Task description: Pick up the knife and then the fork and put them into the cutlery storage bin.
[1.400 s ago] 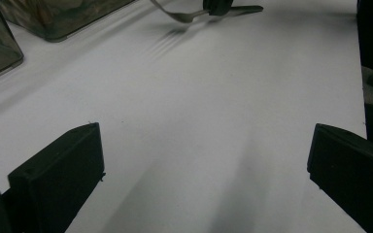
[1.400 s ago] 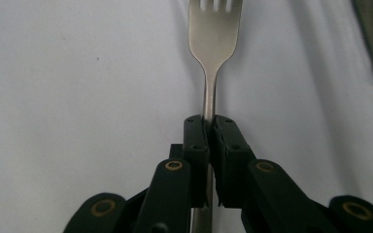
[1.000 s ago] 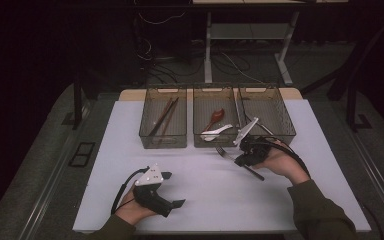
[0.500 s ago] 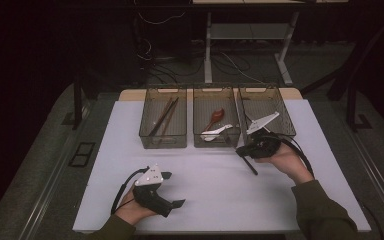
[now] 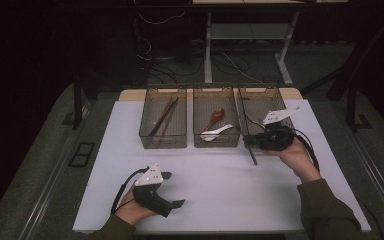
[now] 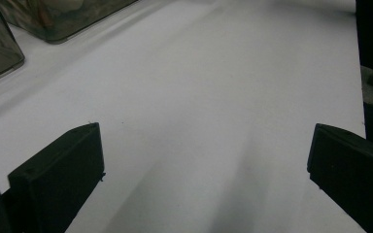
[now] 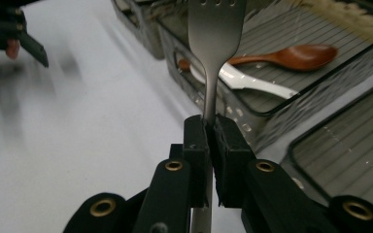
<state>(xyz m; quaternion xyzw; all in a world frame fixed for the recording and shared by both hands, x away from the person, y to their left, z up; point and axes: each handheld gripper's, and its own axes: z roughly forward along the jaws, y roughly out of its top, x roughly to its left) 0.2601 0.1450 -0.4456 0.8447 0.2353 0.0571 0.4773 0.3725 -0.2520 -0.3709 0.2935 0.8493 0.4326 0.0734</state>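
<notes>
Three bins stand in a row on the white bench (image 5: 220,190), and the middle bin (image 5: 216,141) serves as the landmark. Well in front of it and to its left, the left gripper (image 5: 174,190) rests on the bench in the person's hand, just as it did a second ago; its fingers (image 6: 58,179) stand wide apart with only bare bench between them.

To the right of the middle bin, the right gripper (image 5: 251,141) has moved in the last second from in front of that bin over to the front of the right bin (image 5: 262,95), rising a little, its fingers clamped tight on a fork (image 7: 216,43). Sorting by kind seems to be the job, so the fork looks bound for the right bin.

From above, the fork is a thin dark bar, possibly its handle, hanging below the gripper. The right gripper view shows the grip on its neck, and just beyond it the brown spoon (image 7: 291,56) and white spoon (image 7: 252,83) in the middle bin.
</notes>
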